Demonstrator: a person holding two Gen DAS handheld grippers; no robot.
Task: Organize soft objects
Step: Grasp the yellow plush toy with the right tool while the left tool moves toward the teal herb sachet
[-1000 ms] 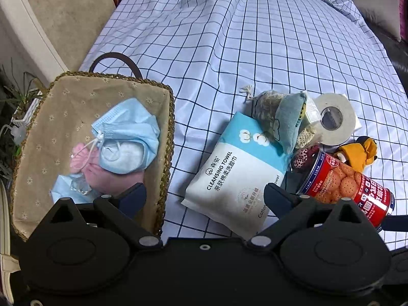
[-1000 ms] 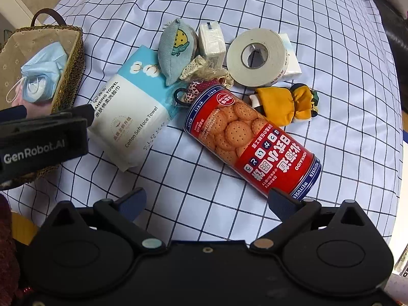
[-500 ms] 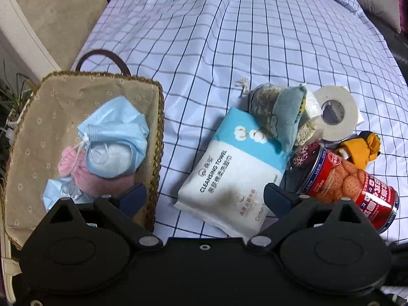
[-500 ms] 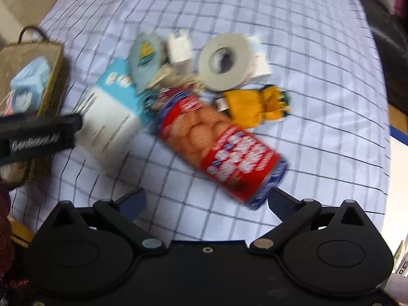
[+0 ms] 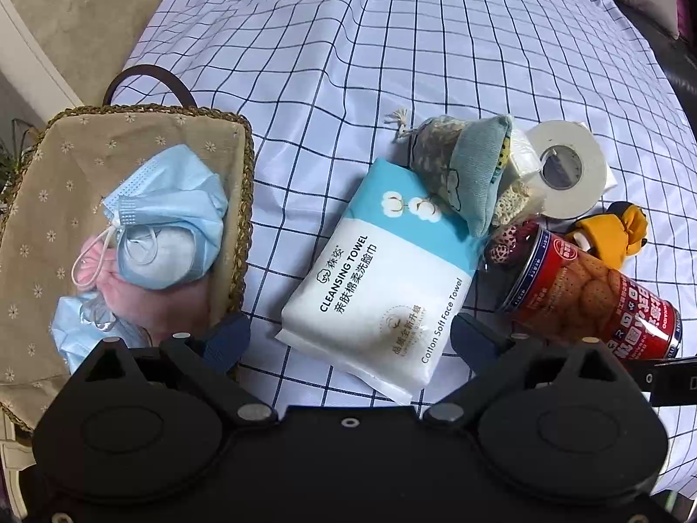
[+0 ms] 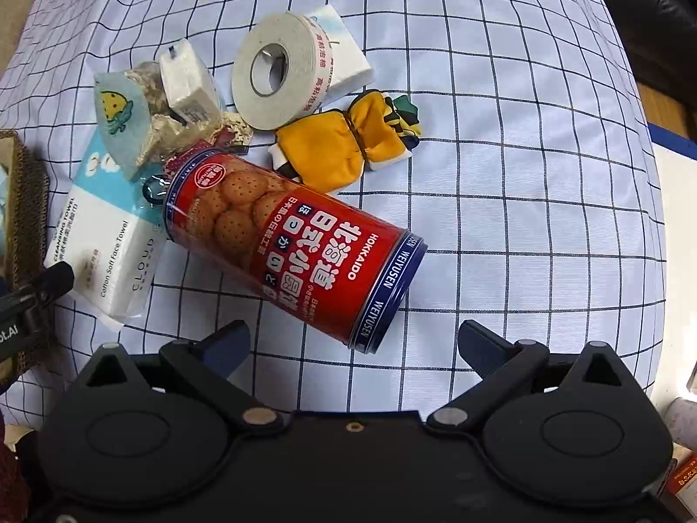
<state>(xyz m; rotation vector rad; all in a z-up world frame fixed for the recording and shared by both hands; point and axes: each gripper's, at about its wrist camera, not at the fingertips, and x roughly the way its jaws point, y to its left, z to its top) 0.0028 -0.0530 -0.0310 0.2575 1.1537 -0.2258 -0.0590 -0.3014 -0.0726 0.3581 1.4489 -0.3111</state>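
Over the checked bedsheet (image 5: 392, 65) my left fingers (image 5: 348, 340) hang wide apart and empty, straddling the near end of the white-and-blue soft pack of cotton face towels (image 5: 383, 279). Blue face masks (image 5: 170, 218) already sit in the fabric-lined wicker basket (image 5: 244, 200) just beside it, so I judge the towel pack comes next: drop, close on its yielding end, carry left. My right fingers (image 6: 353, 344), equally spread and empty, hover by the red biscuit tin (image 6: 287, 235), a hard thing to leave alone. Underneath the grey-blue pillow pouch (image 5: 475, 174) smaller items overlap; I can't sort them out.
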